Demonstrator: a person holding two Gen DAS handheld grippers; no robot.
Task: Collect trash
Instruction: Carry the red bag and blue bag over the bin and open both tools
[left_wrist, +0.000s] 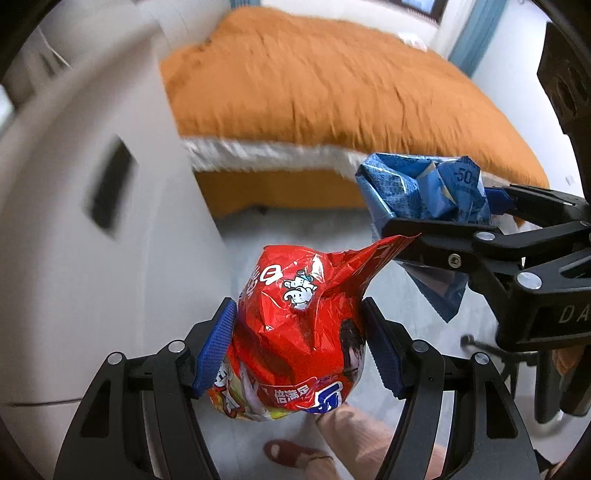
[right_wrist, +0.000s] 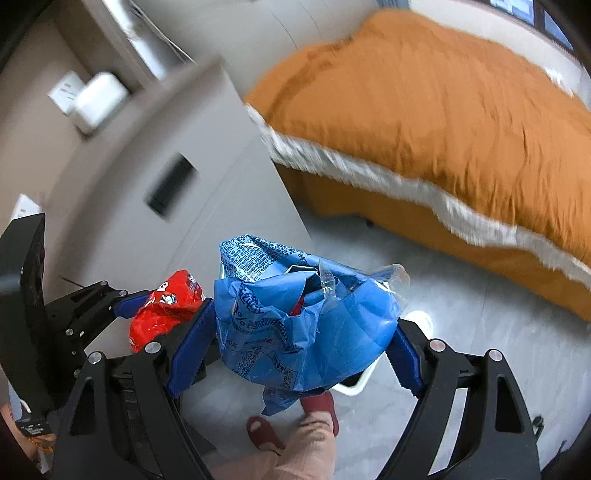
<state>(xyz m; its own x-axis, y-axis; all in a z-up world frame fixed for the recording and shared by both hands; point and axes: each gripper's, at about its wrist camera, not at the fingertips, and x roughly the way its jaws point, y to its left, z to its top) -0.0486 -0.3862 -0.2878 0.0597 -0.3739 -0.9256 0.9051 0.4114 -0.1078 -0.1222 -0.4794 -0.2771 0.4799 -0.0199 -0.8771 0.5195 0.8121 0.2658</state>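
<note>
My left gripper (left_wrist: 299, 347) is shut on a crumpled red snack bag (left_wrist: 299, 325), held in the air above the floor. My right gripper (right_wrist: 295, 343) is shut on a crumpled blue snack bag (right_wrist: 295, 314), also held in the air. In the left wrist view the right gripper (left_wrist: 439, 221) with the blue bag (left_wrist: 417, 192) is just to the upper right, close to the red bag's tip. In the right wrist view the left gripper (right_wrist: 162, 306) with the red bag (right_wrist: 162, 306) is at the left, next to the blue bag.
A bed with an orange cover (left_wrist: 332, 81) stands ahead. A white cabinet (left_wrist: 92, 184) with a dark recessed handle is at the left. Below are the grey floor (right_wrist: 461, 332), the person's leg and red slippers (right_wrist: 262, 432). A white object's rim (right_wrist: 354, 384) shows under the blue bag.
</note>
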